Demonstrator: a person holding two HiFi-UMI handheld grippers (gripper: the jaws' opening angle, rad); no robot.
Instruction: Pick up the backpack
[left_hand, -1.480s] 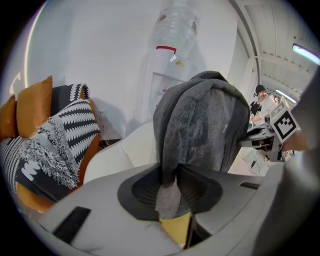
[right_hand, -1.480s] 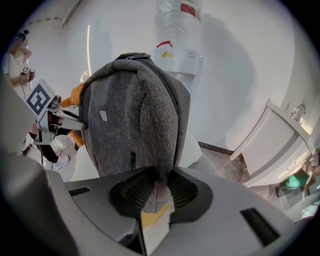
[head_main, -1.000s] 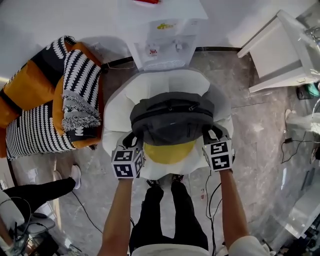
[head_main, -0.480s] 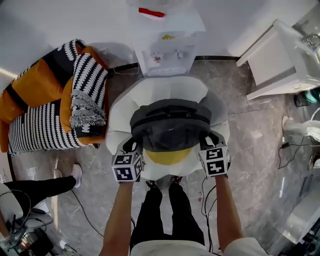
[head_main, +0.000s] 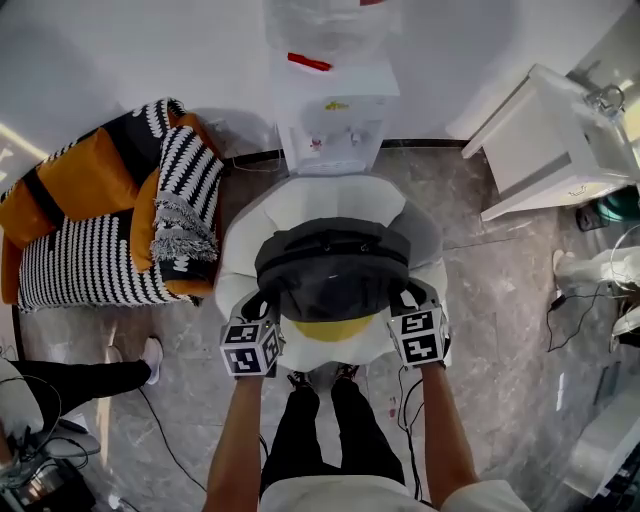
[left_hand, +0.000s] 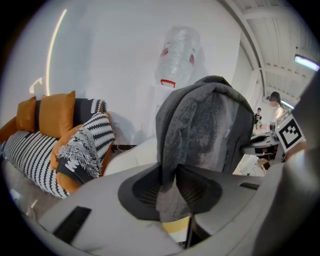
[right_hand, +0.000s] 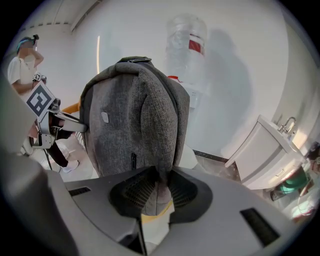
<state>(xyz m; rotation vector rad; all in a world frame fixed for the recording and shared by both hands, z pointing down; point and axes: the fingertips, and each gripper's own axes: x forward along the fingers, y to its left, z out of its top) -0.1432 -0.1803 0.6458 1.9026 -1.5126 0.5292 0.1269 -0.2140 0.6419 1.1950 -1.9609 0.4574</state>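
Well, head view: I count one backpack (head_main: 332, 265), dark grey and rounded, over the white seat (head_main: 300, 200), between my left gripper (head_main: 262, 312) and right gripper (head_main: 403, 302). Left gripper view: fingers clamped on its heathered grey fabric. Right gripper view: fingers clamped on another grey fold.

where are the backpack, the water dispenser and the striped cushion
backpack (head_main: 335, 265): head view, middle of its grey top
water dispenser (head_main: 338, 122): head view, white body above the taps
striped cushion (head_main: 190, 170): head view, its upper striped face
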